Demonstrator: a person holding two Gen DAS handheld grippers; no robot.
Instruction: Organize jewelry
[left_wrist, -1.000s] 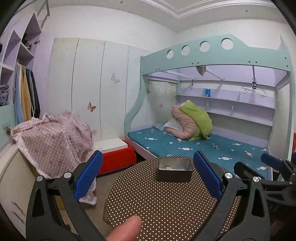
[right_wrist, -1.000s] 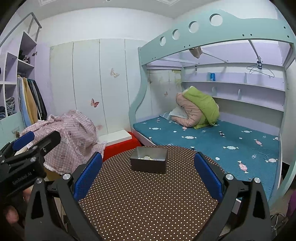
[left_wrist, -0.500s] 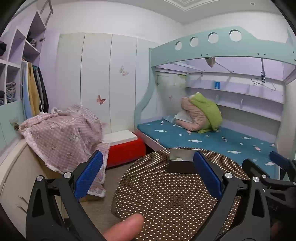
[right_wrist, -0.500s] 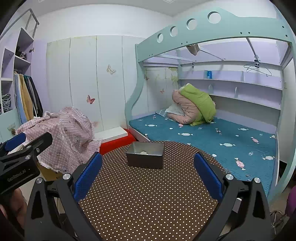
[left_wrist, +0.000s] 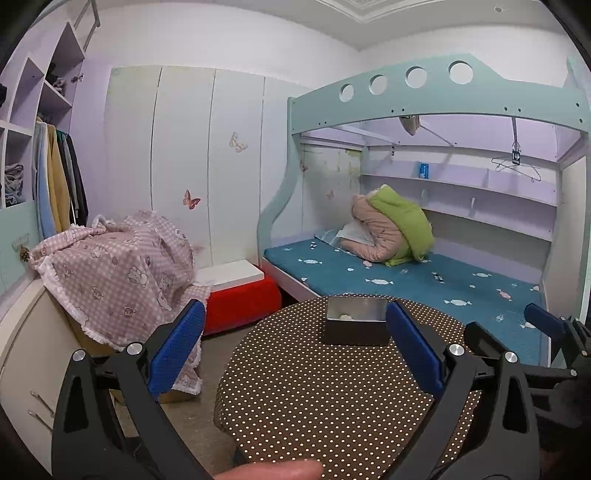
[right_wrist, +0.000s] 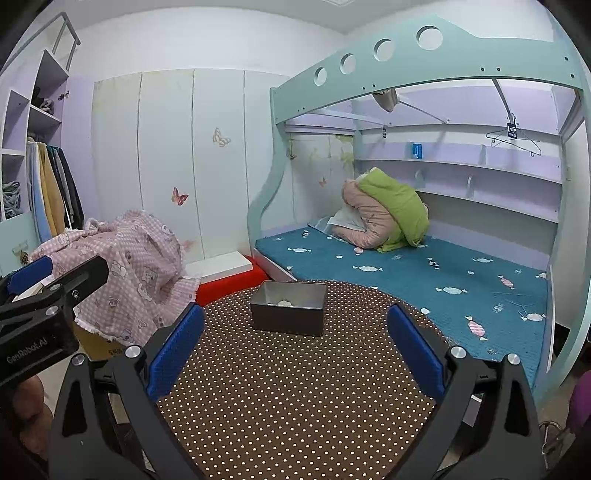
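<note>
A grey metal box (left_wrist: 355, 325) stands at the far side of a round table with a brown polka-dot cloth (left_wrist: 332, 398). A small pale piece of jewelry (left_wrist: 345, 316) lies inside it. The box also shows in the right wrist view (right_wrist: 289, 312), with the pale piece (right_wrist: 284, 303) inside. My left gripper (left_wrist: 295, 350) is open and empty, held above the table's near left edge. My right gripper (right_wrist: 295, 350) is open and empty above the table, short of the box. The left gripper also shows at the left of the right wrist view (right_wrist: 48, 295).
A bunk bed with a blue mattress (left_wrist: 424, 280) stands right behind the table. A red and white box (left_wrist: 236, 295) and a cabinet under a pink checked blanket (left_wrist: 110, 273) stand to the left. Bare floor lies between the table and the cabinet.
Both grippers have drawn back and shifted a little; the box now looks farther off and more centred in the left wrist view. Both stay open.
</note>
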